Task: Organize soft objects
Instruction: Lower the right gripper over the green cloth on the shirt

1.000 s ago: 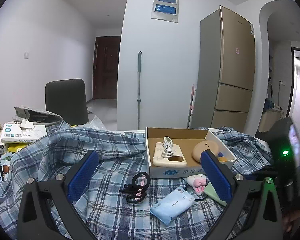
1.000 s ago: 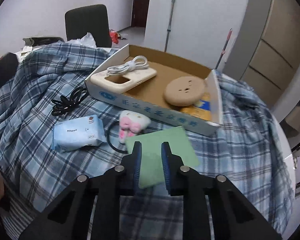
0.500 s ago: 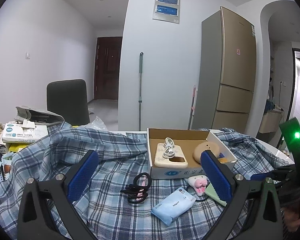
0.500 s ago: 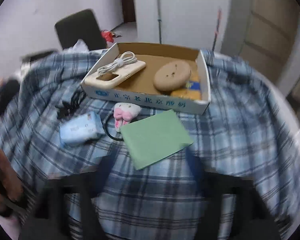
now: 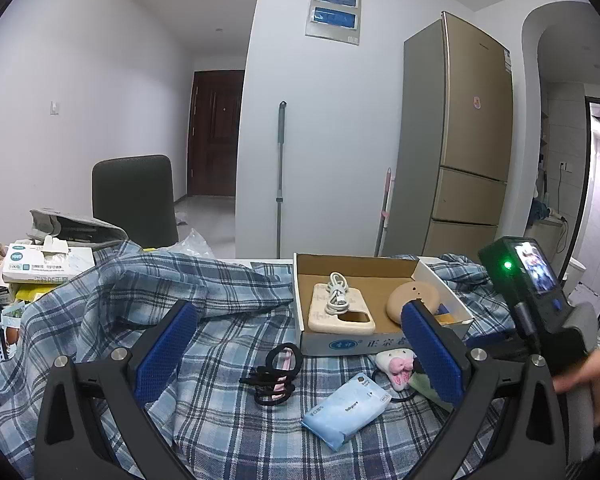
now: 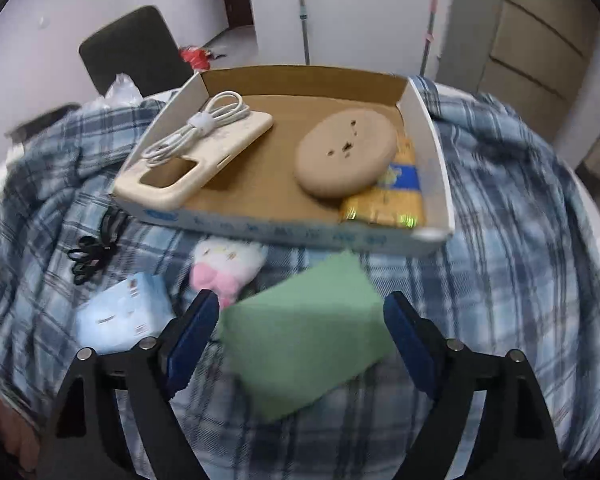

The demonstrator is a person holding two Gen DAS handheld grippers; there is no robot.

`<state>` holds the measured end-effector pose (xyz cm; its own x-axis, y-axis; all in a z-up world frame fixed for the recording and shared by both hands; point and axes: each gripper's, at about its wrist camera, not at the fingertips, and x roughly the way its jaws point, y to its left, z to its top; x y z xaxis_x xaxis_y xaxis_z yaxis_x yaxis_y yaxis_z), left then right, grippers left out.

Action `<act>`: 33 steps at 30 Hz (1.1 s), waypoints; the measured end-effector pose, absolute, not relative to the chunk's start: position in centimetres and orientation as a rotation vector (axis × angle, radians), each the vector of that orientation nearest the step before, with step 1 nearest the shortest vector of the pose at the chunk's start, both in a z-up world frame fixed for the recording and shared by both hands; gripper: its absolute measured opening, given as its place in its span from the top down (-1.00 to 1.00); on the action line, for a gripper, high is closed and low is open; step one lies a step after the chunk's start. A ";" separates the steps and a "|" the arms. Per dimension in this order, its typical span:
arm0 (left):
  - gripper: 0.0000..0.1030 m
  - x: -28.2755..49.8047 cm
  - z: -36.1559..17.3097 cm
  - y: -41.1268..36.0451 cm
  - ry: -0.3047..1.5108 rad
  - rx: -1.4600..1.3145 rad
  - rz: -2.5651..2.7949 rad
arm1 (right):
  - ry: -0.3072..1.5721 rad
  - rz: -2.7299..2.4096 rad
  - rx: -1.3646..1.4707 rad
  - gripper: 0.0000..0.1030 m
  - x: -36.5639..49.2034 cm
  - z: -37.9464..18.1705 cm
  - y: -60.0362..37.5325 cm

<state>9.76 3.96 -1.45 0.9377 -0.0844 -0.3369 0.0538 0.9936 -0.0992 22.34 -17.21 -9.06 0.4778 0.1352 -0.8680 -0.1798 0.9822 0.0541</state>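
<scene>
Jaws of both grippers gape — right gripper (image 6: pixel 300 320) just opened, straddling green cloth (image 6: pixel 306 340) unpinched.

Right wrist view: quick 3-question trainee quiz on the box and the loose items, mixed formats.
1. True or false: the green sheet lies inside the cardboard box.
2. What rests on the cream phone case? A) hair ties B) white cable C) tissue pack
3. Fill in: the right tool is ____, pads clear of the sheet.

Key: 1 false, it lies on the plaid cloth in front of the box. 2 B, the white cable. 3 open.
</scene>
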 end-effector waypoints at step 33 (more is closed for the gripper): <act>-1.00 9.9 -1.6 3.4 0.359 -0.078 -0.084 | 1.290 0.613 -0.039 -0.64 19.2 -10.9 -17.4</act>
<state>9.87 3.39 -1.59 0.9328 -0.0961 -0.3474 0.0686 0.9935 -0.0907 19.16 -17.45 -10.87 0.1424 0.4032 -0.9040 -0.4460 0.8414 0.3051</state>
